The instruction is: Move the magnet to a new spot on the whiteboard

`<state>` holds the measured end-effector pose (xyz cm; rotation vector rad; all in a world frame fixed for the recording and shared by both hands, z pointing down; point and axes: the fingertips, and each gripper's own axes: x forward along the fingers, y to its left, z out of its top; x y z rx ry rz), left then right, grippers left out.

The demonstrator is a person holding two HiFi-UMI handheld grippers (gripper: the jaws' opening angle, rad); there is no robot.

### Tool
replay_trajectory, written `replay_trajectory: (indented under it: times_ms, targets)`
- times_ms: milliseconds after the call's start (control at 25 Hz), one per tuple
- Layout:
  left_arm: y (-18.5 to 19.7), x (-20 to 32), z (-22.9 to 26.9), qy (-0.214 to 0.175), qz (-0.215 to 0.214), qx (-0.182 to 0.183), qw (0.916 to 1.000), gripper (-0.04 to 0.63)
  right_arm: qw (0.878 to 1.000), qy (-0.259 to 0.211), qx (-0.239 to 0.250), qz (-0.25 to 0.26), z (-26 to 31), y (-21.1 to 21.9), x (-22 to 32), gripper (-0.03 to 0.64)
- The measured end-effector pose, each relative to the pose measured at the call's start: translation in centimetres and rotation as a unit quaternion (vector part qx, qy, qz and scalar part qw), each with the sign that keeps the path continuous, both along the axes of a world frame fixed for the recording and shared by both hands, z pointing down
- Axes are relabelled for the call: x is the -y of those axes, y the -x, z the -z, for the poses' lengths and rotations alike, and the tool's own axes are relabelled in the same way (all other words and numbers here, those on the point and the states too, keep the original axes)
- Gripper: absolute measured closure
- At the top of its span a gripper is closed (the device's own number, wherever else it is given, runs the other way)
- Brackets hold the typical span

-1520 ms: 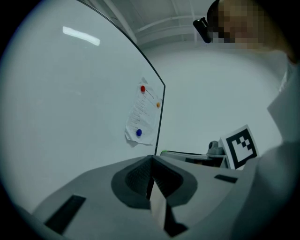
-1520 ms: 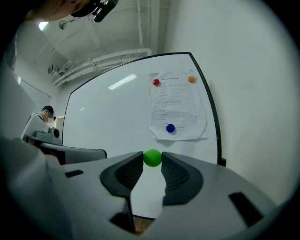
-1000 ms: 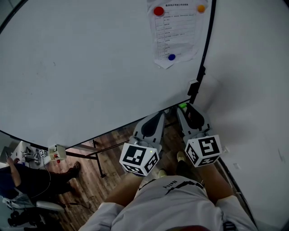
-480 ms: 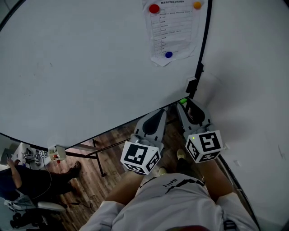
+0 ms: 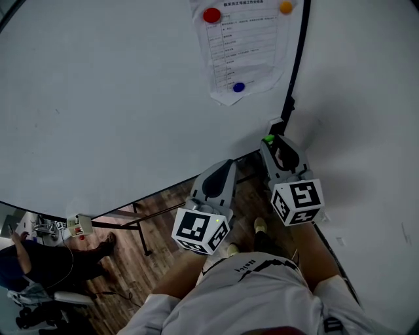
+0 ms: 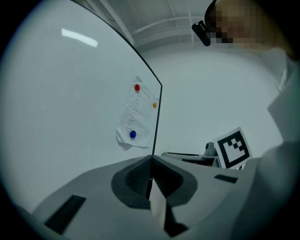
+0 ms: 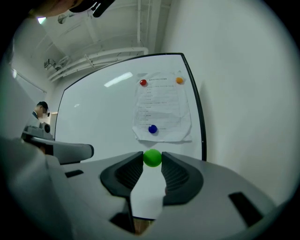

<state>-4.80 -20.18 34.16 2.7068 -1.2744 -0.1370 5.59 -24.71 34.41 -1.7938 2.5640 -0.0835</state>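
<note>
My right gripper is shut on a small green magnet, pinched between its jaw tips just below the whiteboard's lower right corner. In the right gripper view the green magnet sits between the pads, in front of the whiteboard. A paper sheet hangs on the whiteboard under a red magnet, an orange magnet and a blue magnet. My left gripper is lower and to the left, shut and empty.
A white wall runs along the board's right edge. The board's black stand rests on a wooden floor. A person sits at the lower left beside a small marked device.
My right gripper has risen with the green magnet toward the whiteboard's lower right corner. The left gripper has hardly moved.
</note>
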Motion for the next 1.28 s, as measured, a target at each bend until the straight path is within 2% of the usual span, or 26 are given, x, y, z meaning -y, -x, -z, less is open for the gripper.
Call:
replay_trajectory:
  times_ms: [640, 1280]
  targets:
    - [-3.5, 7.5, -2.6, 0.035, 0.049, 0.003, 0.9982, 0.584, 0.998, 0.049, -0.036, 0.015, -6.8, -4.9, 11.8, 0.486]
    - [-4.2, 9.5, -3.4, 0.045, 0.090, 0.014, 0.9948, 0.584, 0.997, 0.058, -0.043, 0.032, -9.3, -5.8, 15.6, 0.486]
